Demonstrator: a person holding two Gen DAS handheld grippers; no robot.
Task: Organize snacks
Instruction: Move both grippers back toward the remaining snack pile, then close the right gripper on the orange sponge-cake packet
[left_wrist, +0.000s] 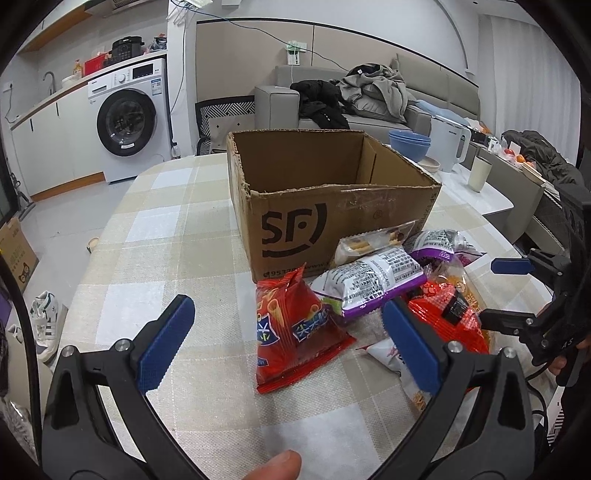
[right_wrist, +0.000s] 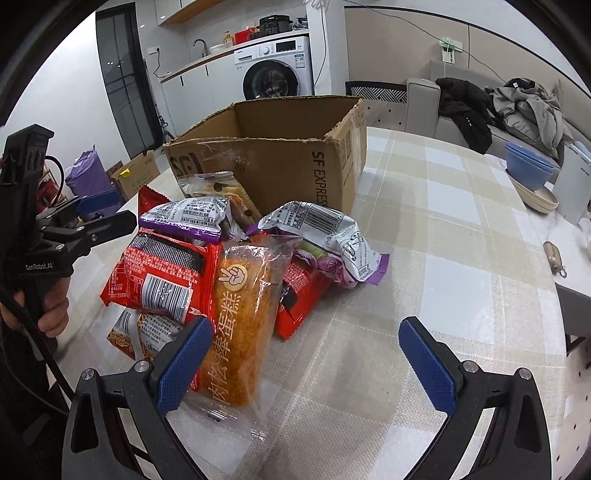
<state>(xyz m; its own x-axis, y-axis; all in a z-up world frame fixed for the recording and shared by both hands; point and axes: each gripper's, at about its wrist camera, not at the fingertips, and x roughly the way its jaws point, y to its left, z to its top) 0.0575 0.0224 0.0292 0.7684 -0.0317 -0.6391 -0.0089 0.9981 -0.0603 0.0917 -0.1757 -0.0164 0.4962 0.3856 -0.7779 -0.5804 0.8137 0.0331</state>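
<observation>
An open, empty cardboard box (left_wrist: 332, 206) stands on the checked tablecloth; it also shows in the right wrist view (right_wrist: 280, 162). A pile of snack packets lies in front of it. A red cone-snack bag (left_wrist: 291, 328) lies between the fingers of my open left gripper (left_wrist: 288, 332). A purple-and-silver packet (left_wrist: 373, 280) lies behind it. My open right gripper (right_wrist: 306, 354) hovers low over the table; its left finger is beside a clear-wrapped orange cake (right_wrist: 243, 325). A red barcode packet (right_wrist: 162, 273) and a silver-purple packet (right_wrist: 328, 236) lie nearby.
Blue bowls (left_wrist: 410, 142), a white kettle (left_wrist: 448, 146) and a cup (left_wrist: 479, 173) stand at the table's far right. A washing machine (left_wrist: 127, 118) and a sofa with clothes (left_wrist: 369, 96) are behind. The right gripper shows at the left view's right edge (left_wrist: 517, 291).
</observation>
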